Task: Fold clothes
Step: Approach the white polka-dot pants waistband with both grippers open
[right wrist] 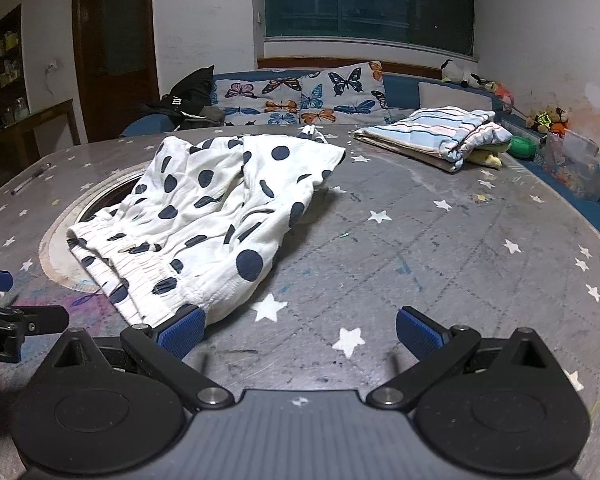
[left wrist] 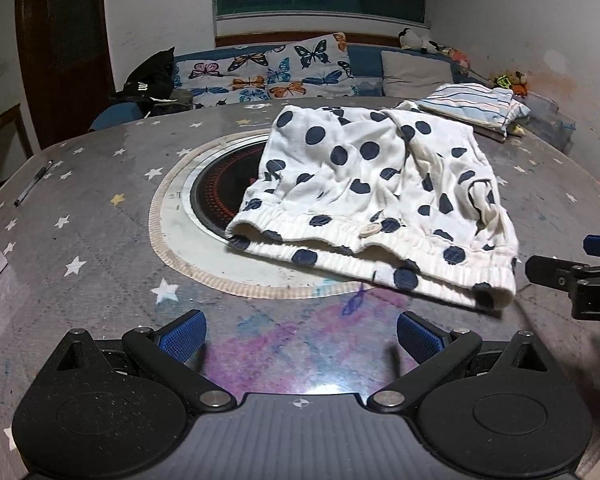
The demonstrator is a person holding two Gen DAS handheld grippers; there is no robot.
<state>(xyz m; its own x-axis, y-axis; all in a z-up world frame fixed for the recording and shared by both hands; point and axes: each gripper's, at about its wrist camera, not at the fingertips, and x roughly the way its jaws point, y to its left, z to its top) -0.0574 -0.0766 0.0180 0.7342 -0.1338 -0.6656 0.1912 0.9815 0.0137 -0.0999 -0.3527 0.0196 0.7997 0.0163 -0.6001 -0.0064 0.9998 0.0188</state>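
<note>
White shorts with navy polka dots (left wrist: 376,196) lie crumpled on the grey star-print table, elastic waistband toward me; they also show in the right wrist view (right wrist: 216,216). My left gripper (left wrist: 302,338) is open and empty, hovering above the table just short of the waistband. My right gripper (right wrist: 300,332) is open and empty, its left pad (right wrist: 182,334) beside the waistband's right corner. The right gripper's fingers (left wrist: 572,276) show at the right edge of the left wrist view.
A folded striped garment (right wrist: 432,134) lies at the table's far right, also seen in the left wrist view (left wrist: 472,106). A round inset cooktop (left wrist: 216,196) lies partly under the shorts. A pen (left wrist: 32,184) lies far left. A sofa with butterfly cushions (right wrist: 300,96) stands behind.
</note>
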